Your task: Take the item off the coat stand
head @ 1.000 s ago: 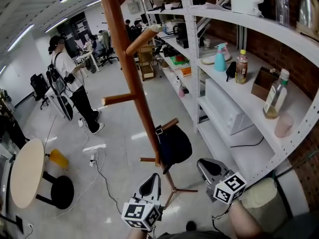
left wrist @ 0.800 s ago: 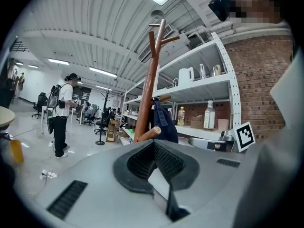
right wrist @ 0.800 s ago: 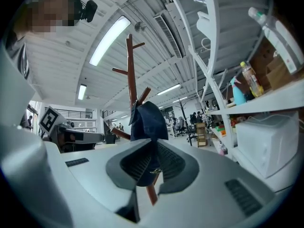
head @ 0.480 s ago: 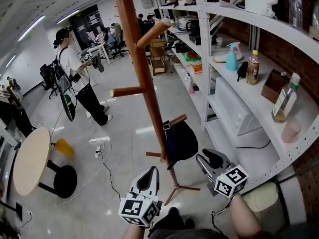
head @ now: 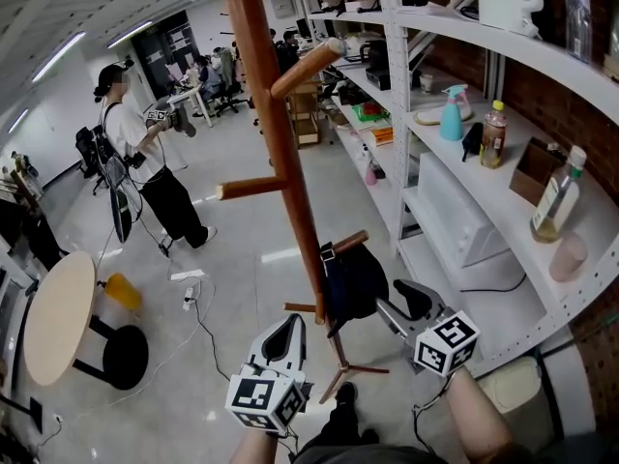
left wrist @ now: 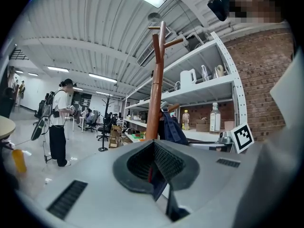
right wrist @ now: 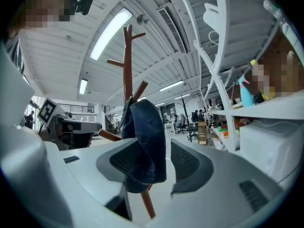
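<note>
Item: one dark blue cap (head: 356, 280), hung on a short lower peg (head: 348, 243) of the coat stand (head: 280, 143), on the side facing the white shelving (head: 455, 27). Its long axis runs near vertical: attached at the top by the peg, body drooping down along the pole. We cannot tell which way the brim points.

Stand: one, brown wood, upright; we count four pegs in the head view, only one of them loaded.

Grippers: two. Our right gripper (head: 411, 300) sits just beside the cap, jaws spread; in its own view the cap fills the gap between them, though we see no pinch. Our left gripper (head: 283, 334) sits below, short of the pole, jaws pressed together on nothing.

Background: one person (head: 135, 153) standing, one round table (head: 53, 317).
</note>
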`<state>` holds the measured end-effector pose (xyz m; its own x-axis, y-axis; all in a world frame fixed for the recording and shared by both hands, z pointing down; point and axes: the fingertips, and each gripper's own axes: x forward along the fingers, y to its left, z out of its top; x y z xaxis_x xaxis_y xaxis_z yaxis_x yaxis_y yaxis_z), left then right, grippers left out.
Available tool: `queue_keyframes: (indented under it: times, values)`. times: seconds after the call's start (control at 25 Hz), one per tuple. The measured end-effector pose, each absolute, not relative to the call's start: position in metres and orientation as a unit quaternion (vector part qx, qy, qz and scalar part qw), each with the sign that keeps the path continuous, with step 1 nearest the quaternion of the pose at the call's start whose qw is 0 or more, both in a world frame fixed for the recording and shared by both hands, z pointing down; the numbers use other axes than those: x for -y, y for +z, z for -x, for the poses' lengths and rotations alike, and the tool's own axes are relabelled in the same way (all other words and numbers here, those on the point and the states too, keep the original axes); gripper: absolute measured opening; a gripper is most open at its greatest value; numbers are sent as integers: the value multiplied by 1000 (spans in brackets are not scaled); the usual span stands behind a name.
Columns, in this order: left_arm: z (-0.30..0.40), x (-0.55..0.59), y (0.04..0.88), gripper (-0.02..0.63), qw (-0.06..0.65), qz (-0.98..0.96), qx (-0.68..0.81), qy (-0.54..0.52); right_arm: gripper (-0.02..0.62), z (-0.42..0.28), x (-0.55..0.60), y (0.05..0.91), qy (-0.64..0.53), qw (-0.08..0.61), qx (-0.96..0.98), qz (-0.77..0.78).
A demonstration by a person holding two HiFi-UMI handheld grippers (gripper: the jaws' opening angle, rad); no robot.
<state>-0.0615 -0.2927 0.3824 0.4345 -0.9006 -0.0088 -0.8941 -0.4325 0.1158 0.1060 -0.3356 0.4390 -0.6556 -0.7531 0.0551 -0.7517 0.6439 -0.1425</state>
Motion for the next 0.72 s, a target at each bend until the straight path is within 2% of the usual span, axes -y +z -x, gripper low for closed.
queue_keyframes:
  times: [0.48,0.52,0.6,0.72]
  values:
    - [59,320,381,8,53,-851,521,-45,192,-92,354,438,-68,-9,-917,393]
    - [60,321,381,8,53,-851,521,-46,183,-93,354,437,-68,-9,-918,392]
    - [61,323,380,8,53,-851,521,-46,82,-93,353,435,-62,-7,-918,392]
    - [61,325,378,8,54,-851,521,-46,37,-92,354,431,-56,-3,-918,393]
